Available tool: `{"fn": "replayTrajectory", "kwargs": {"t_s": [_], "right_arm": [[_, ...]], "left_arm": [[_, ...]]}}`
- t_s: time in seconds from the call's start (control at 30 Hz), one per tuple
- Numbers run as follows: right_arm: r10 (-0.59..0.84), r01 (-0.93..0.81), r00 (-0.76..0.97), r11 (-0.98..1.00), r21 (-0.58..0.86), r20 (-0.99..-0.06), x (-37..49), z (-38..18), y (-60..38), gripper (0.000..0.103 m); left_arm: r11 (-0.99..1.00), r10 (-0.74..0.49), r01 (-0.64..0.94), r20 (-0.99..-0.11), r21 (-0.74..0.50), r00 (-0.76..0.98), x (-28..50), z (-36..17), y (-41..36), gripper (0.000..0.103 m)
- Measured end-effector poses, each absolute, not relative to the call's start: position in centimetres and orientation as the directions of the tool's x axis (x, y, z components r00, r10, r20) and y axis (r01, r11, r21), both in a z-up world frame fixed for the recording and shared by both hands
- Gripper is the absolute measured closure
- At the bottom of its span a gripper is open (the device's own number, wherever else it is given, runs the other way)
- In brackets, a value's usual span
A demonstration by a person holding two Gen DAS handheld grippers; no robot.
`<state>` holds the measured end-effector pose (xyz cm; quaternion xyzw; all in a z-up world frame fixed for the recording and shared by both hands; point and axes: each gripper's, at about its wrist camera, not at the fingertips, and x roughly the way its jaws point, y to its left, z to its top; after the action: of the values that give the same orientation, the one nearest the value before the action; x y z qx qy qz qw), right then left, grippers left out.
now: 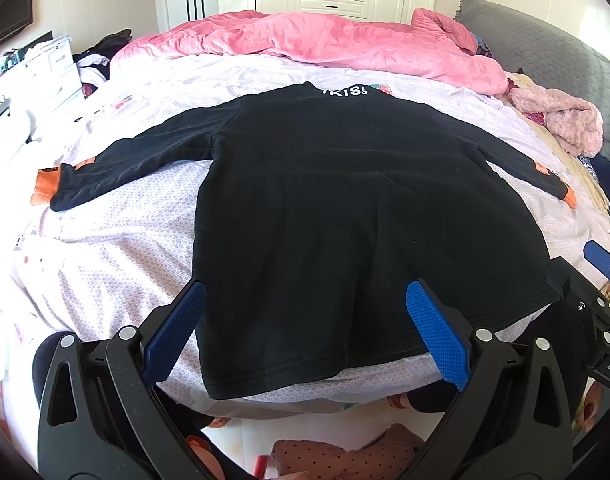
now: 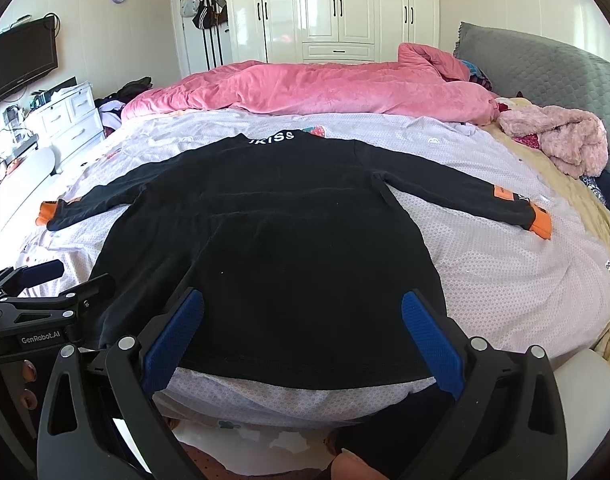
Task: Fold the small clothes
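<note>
Your black garment (image 1: pixel 345 208) lies spread flat on the bed (image 1: pixel 117 248), its hem at the near edge and its collar, printed with white letters, pointing toward the far side. Both sleeves stretch outward toward the left and right edges of the bed, each ending in an orange cuff (image 2: pixel 539 222). Your left gripper (image 1: pixel 305 320) is spread wide, fingers on either side of the hem's left portion, gripping nothing. Your right gripper (image 2: pixel 303 328) is likewise spread wide over the hem's right portion, with nothing pinched between its blue pads (image 2: pixel 429 344). The two tools sit close beside each other at the near edge. Along the far edge a pink quilt (image 2: pixel 305 88) is bunched up, and a fluffy pink garment (image 2: pixel 561 140) lies near the far right corner, well apart from the black one. A grey pillow (image 2: pixel 545 68) rests against the right side.
</note>
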<state>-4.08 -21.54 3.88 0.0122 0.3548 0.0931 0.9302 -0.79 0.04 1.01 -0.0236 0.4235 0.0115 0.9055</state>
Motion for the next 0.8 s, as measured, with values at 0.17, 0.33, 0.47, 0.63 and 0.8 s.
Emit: {"fn": "replayTrajectory", "kwargs": {"t_s": [0.17,0.33,0.47,0.63,0.8], "right_arm": [[0.18,-0.163,0.73,0.983,0.087,-0.659,-4.12,3.82,-21.5,0.004],[0.182,-0.165,0.729,0.982,0.089,-0.66,-4.05,3.8,-21.45,0.004],[0.181,-0.163,0.729,0.983,0.089,-0.661,-4.03,3.74,-21.49,0.004],[0.178,-0.161,0.728,0.983,0.088,-0.662,-4.19,3.66,-21.5,0.004],[0.177,-0.16,0.725,0.983,0.087,-0.666,-4.18,3.53,-21.6,0.004]], "left_arm": [[0.999,0.002,-0.042,-0.765,-0.032,0.645,-0.83,1.1,0.02,0.009],[0.999,0.003,-0.041,-0.764,-0.031,0.646,-0.91,1.14,-0.02,0.009],[0.999,0.003,-0.041,-0.763,-0.031,0.646,-0.92,1.13,-0.02,0.009],[0.999,0.003,-0.042,-0.764,-0.032,0.645,-0.93,1.09,0.01,0.009],[0.999,0.005,-0.042,-0.766,-0.028,0.643,-0.95,1.09,0.01,0.009]]}}
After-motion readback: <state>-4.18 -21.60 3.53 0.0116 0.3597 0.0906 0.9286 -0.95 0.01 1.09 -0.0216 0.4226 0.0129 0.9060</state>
